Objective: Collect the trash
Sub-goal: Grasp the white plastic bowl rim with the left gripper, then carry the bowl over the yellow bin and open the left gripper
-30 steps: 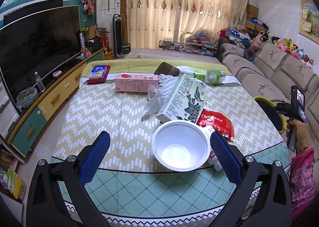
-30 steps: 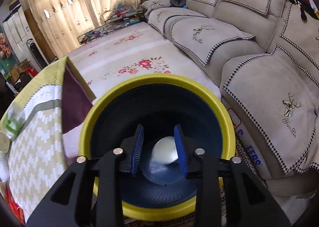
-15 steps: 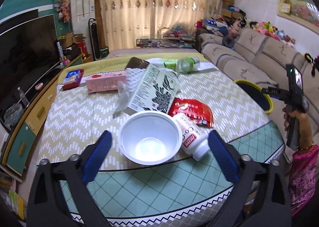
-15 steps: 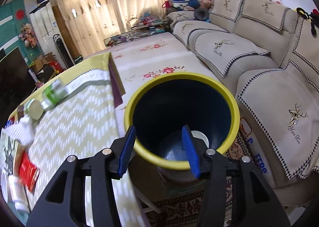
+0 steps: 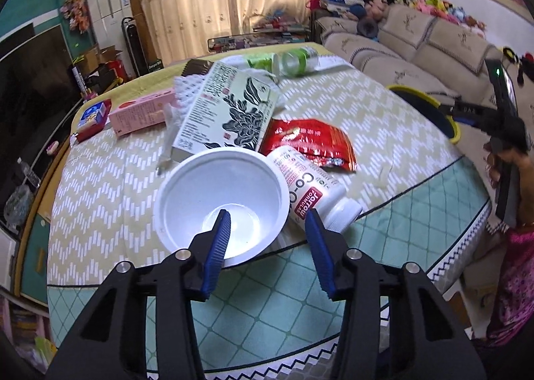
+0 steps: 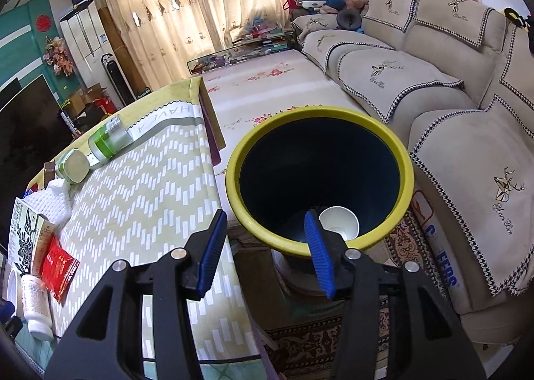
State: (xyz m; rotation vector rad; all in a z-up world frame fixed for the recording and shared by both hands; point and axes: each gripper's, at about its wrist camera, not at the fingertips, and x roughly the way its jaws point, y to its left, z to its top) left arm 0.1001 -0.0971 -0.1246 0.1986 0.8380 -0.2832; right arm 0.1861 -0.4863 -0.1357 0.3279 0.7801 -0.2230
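Across the lower half of the left wrist view, the left gripper (image 5: 268, 233) is reaching over the near rim of a white disposable bowl (image 5: 221, 199), its jaws having just been closing to a middling gap. One blue pad is sitting inside the bowl and the other is outside its rim, against the white supplement bottle (image 5: 313, 193) lying on its side just right of the bowl; whether the pads are pressing on the rim I cannot tell. Behind them on the patterned surface (image 5: 100, 186) are lying a red snack packet (image 5: 307, 139), a leaf-printed carton (image 5: 227, 113), a pink box (image 5: 140, 114) and, at upper centre, a green-labelled plastic bottle (image 5: 293, 61). At the right edge a person's hand (image 5: 507, 163) is gripping the right gripper's handle.

Low in the right wrist view, the right gripper (image 6: 265, 239) is hanging with jaws half apart and nothing between them, over the gap between the surface edge and the yellow-rimmed bin (image 6: 320, 179) at centre. A white bowl (image 6: 338, 221) is lying at the bin's bottom. A sofa (image 6: 434, 86) is filling the right side.
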